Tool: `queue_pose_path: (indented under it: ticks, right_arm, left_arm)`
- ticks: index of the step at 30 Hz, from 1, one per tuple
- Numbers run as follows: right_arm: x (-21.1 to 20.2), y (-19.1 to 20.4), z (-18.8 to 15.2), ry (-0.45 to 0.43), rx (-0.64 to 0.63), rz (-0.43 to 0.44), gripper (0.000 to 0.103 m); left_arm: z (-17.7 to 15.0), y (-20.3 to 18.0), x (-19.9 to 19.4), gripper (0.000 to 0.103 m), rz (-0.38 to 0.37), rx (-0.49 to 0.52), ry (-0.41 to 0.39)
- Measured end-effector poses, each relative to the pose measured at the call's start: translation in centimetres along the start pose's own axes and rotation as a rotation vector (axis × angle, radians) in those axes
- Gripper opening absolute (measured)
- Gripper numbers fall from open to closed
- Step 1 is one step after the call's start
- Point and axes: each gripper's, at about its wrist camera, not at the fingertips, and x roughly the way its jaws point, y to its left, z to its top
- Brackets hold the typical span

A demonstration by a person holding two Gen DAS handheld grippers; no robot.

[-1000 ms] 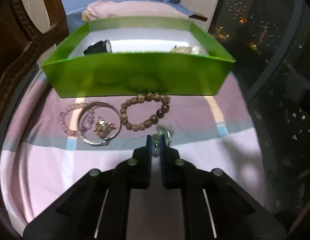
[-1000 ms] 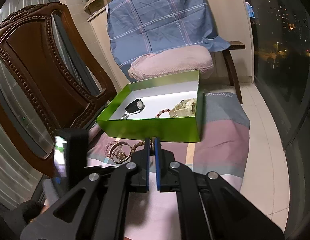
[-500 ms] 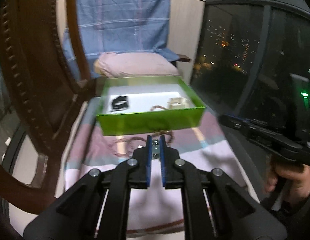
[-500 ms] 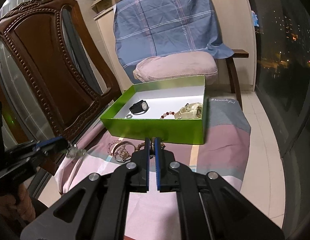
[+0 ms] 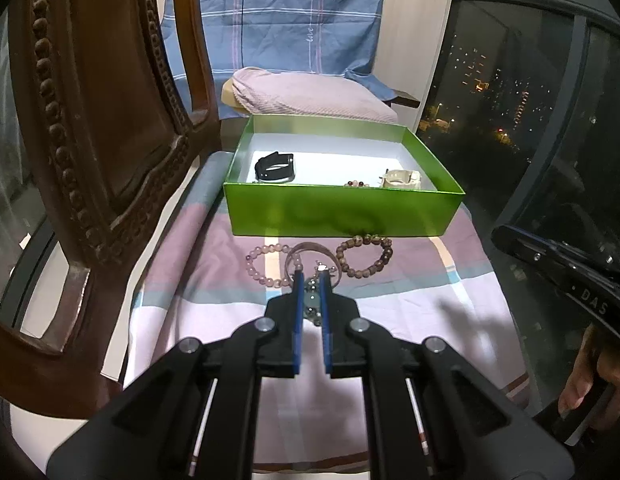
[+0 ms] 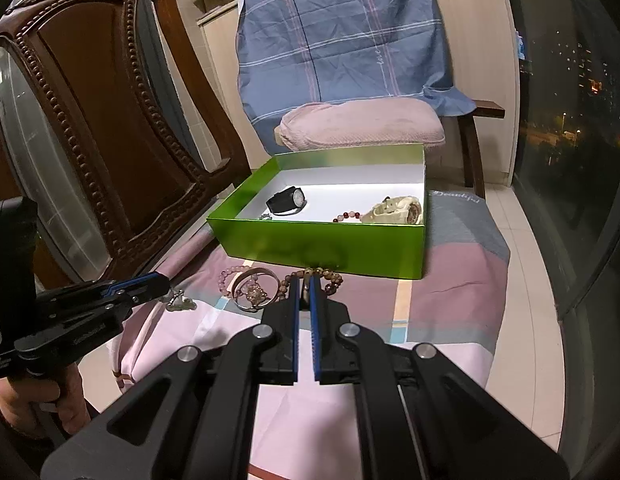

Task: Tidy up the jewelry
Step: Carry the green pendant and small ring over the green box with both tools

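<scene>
Transfer step: left gripper (image 5: pixel 310 280) clamped on small silvery green-beaded trinket (image 5: pixel 312 303), right gripper (image 6: pixel 304 280) closed, empty. Next: carry over shiny green cardboard box (image 5: pixel 341 212), release inside.

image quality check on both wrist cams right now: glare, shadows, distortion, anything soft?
Left wrist view: sharp; strong fisheye bends the chair and window frame; the green box front wall has a glossy sheen with bracelets mirrored in it; a shadow falls on the cloth. Right wrist view: sharp too; black corners, bowed edges; the box's white floor is close to blown out; night window dark with point lights.
</scene>
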Motion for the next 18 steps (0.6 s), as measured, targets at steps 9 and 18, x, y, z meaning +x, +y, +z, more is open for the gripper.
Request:
queue_pose_path:
  ticks: [9,18]
  right_arm:
    - [0.16,0.32,-0.28,0.000,-0.020,-0.028,0.005]
    - [0.22,0.27,-0.47,0.004,-0.022,-0.039,0.005]
  left_arm:
    - [-0.23,0.53,-0.19,0.008,0.010,-0.004,0.000]
    - [-0.25,0.70,-0.21,0.008,0.011,-0.002,0.000]
